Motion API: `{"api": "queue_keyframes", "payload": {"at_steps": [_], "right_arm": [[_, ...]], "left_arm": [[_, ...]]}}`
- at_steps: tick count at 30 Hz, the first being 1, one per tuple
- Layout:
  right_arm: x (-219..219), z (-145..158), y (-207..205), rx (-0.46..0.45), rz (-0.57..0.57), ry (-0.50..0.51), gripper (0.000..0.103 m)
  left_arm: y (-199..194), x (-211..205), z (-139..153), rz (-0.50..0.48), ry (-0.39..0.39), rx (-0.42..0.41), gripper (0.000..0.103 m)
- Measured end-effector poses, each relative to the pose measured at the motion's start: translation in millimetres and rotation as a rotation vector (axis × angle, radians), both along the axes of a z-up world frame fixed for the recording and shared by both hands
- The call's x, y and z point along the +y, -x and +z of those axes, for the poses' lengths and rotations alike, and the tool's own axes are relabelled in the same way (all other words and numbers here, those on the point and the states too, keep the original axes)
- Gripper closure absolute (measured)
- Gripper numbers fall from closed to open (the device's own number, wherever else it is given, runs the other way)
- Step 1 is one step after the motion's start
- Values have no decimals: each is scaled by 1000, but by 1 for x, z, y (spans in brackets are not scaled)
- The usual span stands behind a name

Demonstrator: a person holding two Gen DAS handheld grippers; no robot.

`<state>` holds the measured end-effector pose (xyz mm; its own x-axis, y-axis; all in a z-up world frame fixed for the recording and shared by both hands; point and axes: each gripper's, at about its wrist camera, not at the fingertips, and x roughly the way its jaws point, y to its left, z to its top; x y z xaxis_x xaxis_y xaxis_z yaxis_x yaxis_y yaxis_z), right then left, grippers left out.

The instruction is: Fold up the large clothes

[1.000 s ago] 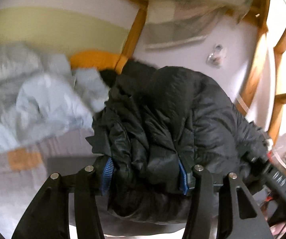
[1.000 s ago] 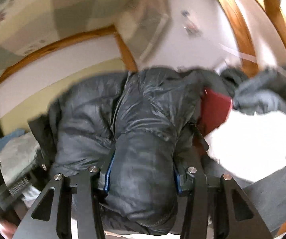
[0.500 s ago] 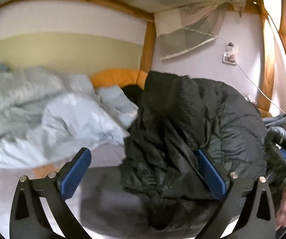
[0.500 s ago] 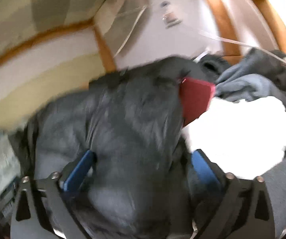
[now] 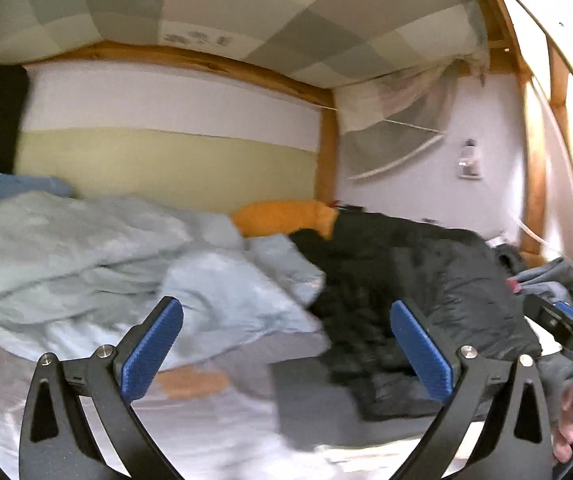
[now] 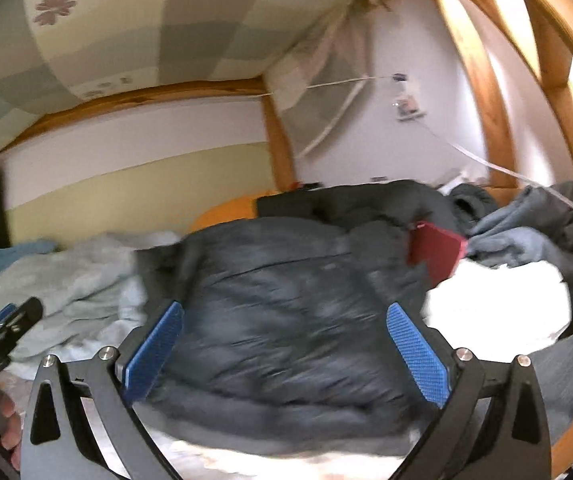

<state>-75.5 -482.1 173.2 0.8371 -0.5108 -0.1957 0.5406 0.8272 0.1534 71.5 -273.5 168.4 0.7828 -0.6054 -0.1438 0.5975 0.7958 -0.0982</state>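
Left wrist view: your left gripper (image 5: 286,350) stands wide open, holding nothing. The black quilted puffer jacket (image 5: 418,288) lies bunched on the grey bed sheet (image 5: 310,396), right of centre, beside the pale blue rumpled duvet (image 5: 98,260).

Right wrist view: your right gripper (image 6: 284,350) is spread wide, empty. The jacket (image 6: 286,308) lies just ahead, between its blue-padded fingers (image 6: 416,350); contact cannot be told.

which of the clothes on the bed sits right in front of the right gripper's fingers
The black puffer jacket, the dark quilted one lying ahead of the open right gripper. The grey garment and the white one lie off to its right.
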Motion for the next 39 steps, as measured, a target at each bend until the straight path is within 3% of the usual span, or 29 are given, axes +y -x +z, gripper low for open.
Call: {"api": "queue_keyframes", "payload": {"at_steps": [5, 7, 9, 12, 17, 19, 24, 31, 39], "right_arm": [[55, -8, -10, 57, 89, 74, 0], [70, -18, -11, 74, 133, 49, 0], [85, -33, -9, 71, 159, -1, 0], [107, -63, 1, 56, 106, 7, 0], [131, -117, -7, 128, 86, -34, 0], [139, -136, -15, 168, 44, -8, 0], [148, -164, -18, 176, -53, 29, 0], [150, -174, -14, 180, -87, 38, 0], [157, -177, -29, 246, -102, 92, 0]], "left_arm": [[10, 43, -6, 4, 22, 4, 0], [16, 61, -14, 31, 18, -1, 0], [13, 79, -28, 70, 25, 46, 0], [14, 103, -58, 85, 6, 72, 0], [18, 128, -110, 121, -63, 93, 0], [16, 134, -127, 134, -76, 105, 0], [6, 140, -150, 163, -76, 119, 0], [0, 121, -167, 139, -125, 91, 0], [25, 113, -165, 119, -157, -32, 0]]}}
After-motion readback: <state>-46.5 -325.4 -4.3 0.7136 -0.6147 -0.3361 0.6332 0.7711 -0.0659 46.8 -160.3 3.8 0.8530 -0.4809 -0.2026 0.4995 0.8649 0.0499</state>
